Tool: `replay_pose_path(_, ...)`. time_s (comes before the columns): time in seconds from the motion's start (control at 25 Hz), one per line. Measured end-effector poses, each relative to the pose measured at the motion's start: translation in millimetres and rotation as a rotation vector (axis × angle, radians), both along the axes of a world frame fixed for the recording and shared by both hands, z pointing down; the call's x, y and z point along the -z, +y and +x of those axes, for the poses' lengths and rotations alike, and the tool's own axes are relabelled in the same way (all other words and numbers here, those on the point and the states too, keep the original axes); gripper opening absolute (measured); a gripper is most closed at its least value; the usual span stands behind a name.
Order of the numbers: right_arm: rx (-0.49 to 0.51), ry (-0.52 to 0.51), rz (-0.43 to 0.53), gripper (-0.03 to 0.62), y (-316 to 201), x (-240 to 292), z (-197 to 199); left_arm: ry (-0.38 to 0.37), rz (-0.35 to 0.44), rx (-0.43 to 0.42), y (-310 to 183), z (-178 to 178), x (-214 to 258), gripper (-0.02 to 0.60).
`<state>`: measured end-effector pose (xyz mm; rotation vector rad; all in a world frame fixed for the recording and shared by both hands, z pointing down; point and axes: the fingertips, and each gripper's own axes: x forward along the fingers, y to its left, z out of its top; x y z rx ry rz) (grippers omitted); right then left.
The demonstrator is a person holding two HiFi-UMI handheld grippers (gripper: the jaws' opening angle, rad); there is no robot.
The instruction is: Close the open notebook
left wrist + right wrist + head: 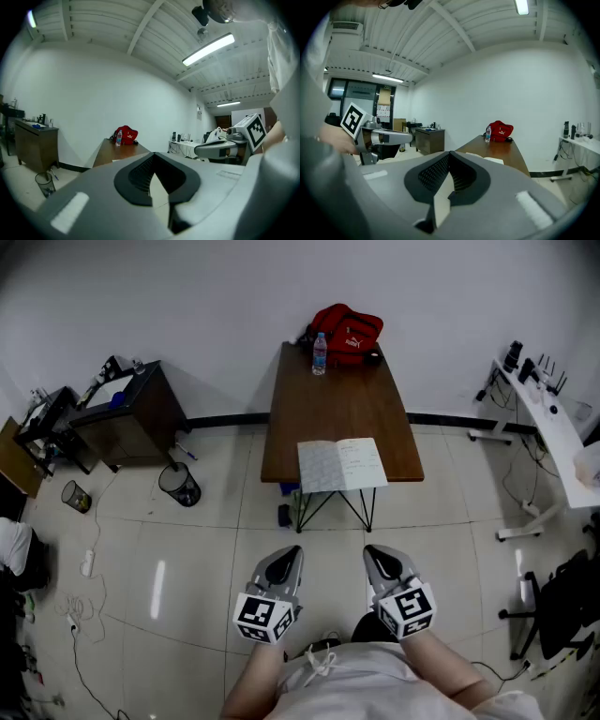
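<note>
Showing the left hand-held gripper and right hand-held gripper, both empty with jaws together, well short of the worktop at 12 o'clock. The open notebook lies at its near edge, apparently overhanging. It is judged light and limp-paged, and best lifted by one outer page edge and folded across the spine. Binding and cover are too small to tell, and the gripper bodies mask most of it in both gripper views.

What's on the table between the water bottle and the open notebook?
Nothing. In the head view, only bare brown table lies between the water bottle and the open notebook.
</note>
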<state>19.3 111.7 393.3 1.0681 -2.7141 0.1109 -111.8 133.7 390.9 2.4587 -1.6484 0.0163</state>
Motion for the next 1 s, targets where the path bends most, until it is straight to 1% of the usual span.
replay_pose_path(0.28, -0.027, -0.004, -0.022, 0.002, -19, -12, 2, 0.01, -0.041, 0.004, -14, -7, -20, 0.006)
replay_pose_path(0.52, -0.021, 0.01, -0.048, 0.003, -50, -27, 4, 0.02, -0.077, 0.037, -49, -17, -37, 0.006)
replay_pose_path(0.8, 0.019, 0.026, -0.101, 0.003, -128, -50, -6, 0.017, -0.163, 0.085, -112, -30, -71, 0.006)
replay_pose_path(0.92, 0.046, 0.036, -0.135, 0.002, -170, -63, -13, 0.022, -0.222, 0.113, -149, -39, -95, 0.006)
replay_pose_path(1.0, 0.059, 0.046, -0.16, 0.002, -201, -70, -16, 0.041, -0.268, 0.123, -175, -42, -112, 0.006)
